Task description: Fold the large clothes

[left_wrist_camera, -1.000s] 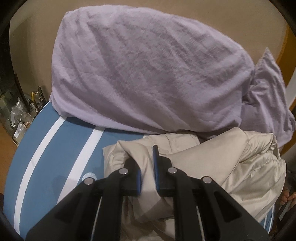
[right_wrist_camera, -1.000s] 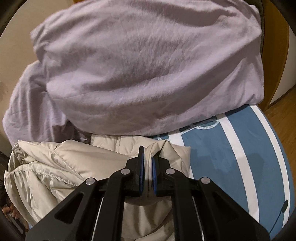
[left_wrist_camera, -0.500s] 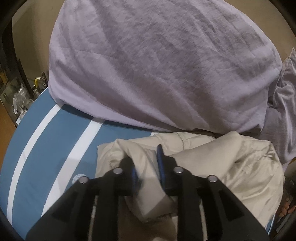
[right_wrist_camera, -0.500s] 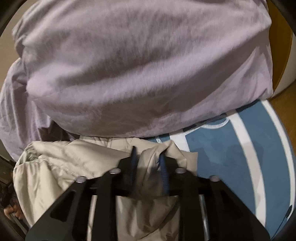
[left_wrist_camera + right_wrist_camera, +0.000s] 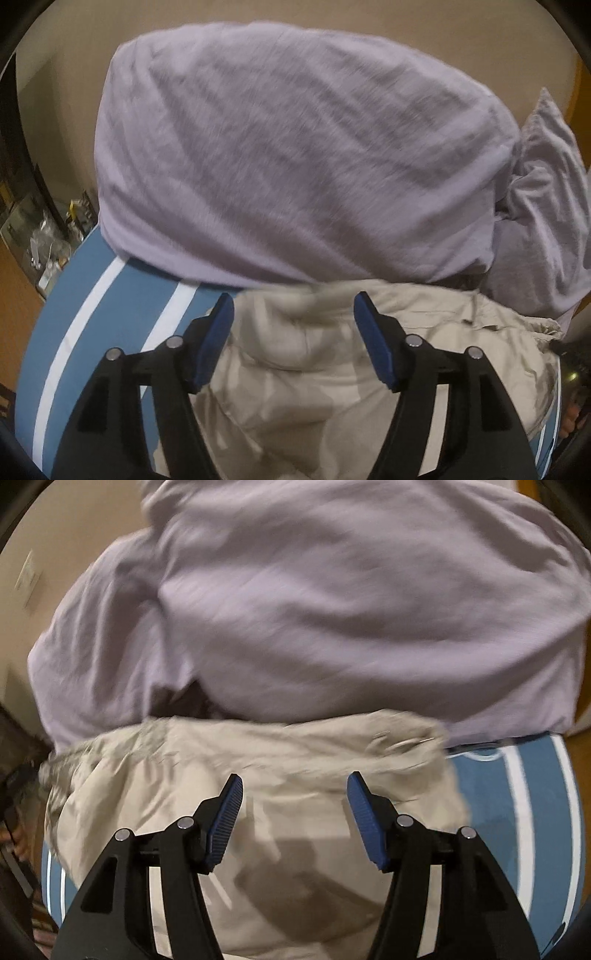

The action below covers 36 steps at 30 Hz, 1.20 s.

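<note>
Beige jacket (image 5: 332, 373) lies bunched on a blue bed cover with white stripes (image 5: 110, 314), filling the lower middle of both views, its far edge just beside a large lilac-covered pillow (image 5: 295, 155) that takes up the upper half of each frame. Behind the pillow stands a plain tan wall (image 5: 66, 74).

In the left wrist view the left gripper (image 5: 293, 306) has its jaws opening, the blue pads (image 5: 218, 332) standing wide of each other above the jacket's left end, with cloth seen between them but not pressed by either pad. In the right wrist view the right gripper (image 5: 293, 782) is likewise opening, its ribbed blue pads (image 5: 225, 816) apart over the jacket (image 5: 258, 812) and gripping nothing.

Both views are blurred by motion, so seams and fastenings on the jacket are hard to read. The jacket's near part is cut off by the gripper bodies at the bottom edge.

Only the left view shows cluttered small objects (image 5: 48, 236) at the far left beside a wooden floor, too small to name, and a second crumpled lilac cloth (image 5: 546, 192) at the upper right. Only the right view shows a pale wall plate (image 5: 27, 578) at the upper left and the cover's curved white line (image 5: 476, 755) at the right.
</note>
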Motion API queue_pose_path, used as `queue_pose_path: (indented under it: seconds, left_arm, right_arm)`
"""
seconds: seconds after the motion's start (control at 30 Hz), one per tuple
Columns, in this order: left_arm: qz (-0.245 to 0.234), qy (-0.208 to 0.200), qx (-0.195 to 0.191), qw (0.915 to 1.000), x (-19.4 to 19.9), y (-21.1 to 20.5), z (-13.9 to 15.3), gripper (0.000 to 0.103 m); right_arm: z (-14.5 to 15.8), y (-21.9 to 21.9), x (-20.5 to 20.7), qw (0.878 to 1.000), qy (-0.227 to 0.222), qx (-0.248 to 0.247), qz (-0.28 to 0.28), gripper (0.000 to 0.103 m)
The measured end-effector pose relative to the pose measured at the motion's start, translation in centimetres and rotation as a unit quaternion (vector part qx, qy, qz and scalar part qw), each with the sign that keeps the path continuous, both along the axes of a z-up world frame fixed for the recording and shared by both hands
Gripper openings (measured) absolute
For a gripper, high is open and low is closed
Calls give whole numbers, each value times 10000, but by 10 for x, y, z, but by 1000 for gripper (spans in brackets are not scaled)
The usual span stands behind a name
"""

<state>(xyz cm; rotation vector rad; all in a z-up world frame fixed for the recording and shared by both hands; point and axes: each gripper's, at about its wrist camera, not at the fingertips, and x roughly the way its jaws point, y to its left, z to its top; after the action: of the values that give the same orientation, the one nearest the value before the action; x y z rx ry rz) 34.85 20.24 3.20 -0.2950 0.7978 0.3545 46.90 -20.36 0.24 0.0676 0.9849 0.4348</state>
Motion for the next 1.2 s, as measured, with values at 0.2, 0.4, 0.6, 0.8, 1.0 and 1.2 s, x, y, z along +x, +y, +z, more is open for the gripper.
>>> queue_pose_path:
  seconds: [0.2,0.4,0.6,0.8,1.0,1.2]
  left_arm:
    - [-358,-55,-76,9993,6,-25,-1,70]
    - [-755,75,-269,9968,15,-53,-23,70]
    - [-1045,84,-372,9938,26,-76,-35,70]
    - [-1267,-29,-279,9915,28,-92,-38,70]
    - [-1246,94,-222,9919,37,-99,-59,74]
    - [-1118,157,160,9935,50,-105,-79,79]
  right_arm:
    - [-25,47,-2,9979,230,-390,459,58]
    - [-50,60,7,9950,457,-714,525,25]
    - [-46,60,11,9957,282,-752,455,4]
    - [-26,51,34,9991,44,-381,-174,4]
    - [-46,61,36,9977,28,-642,-227,4]
    - [-48,63,25,9975,-134,-662,-214,5]
